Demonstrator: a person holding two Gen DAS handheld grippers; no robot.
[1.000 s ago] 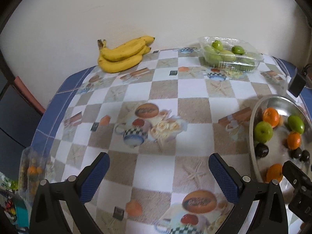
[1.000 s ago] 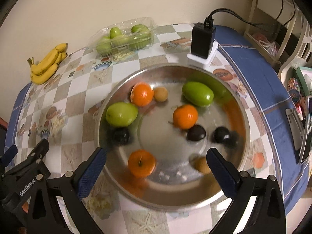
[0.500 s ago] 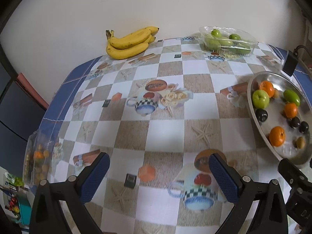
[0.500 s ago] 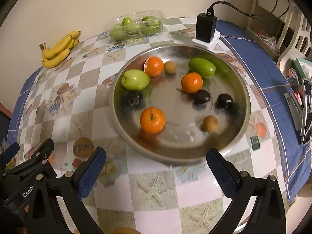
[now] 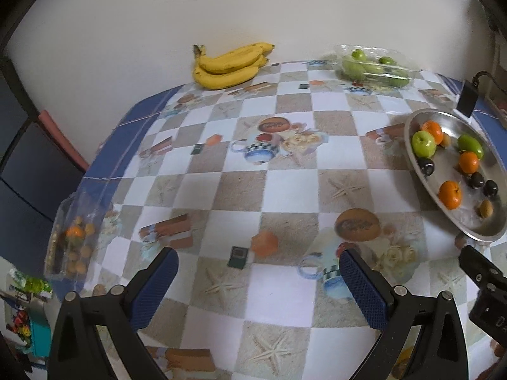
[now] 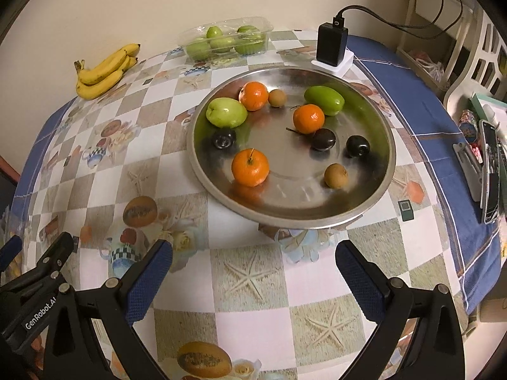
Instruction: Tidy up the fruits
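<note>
Shiny metal tray [image 6: 383, 139], clear glossy plastic box [image 6: 190, 36], smooth printed tablecloth [image 6: 253, 316].

Tablecloth [image 6: 253, 285]: white/beige checks, starfish and teapot prints, blue border. Tray [image 6: 364, 212]: silver metal. On it: three orange tangerines [image 6: 250, 167], two green fruits [image 6: 226, 112], three dark near-black plums [image 6: 323, 139], two small tan-brown fruits [image 6: 336, 175]. Bananas [image 6: 101, 72]: yellow, dark stem tips. Clear clamshell [image 6: 226, 39]: green fruit inside. Adapter [image 6: 332, 44]: black on white base. Gripper finger pads [image 6: 149, 285]: blue, textured; frames black. Bag [image 5: 73, 240] at the table's left edge: clear, orange and brownish contents, blurred.
</note>
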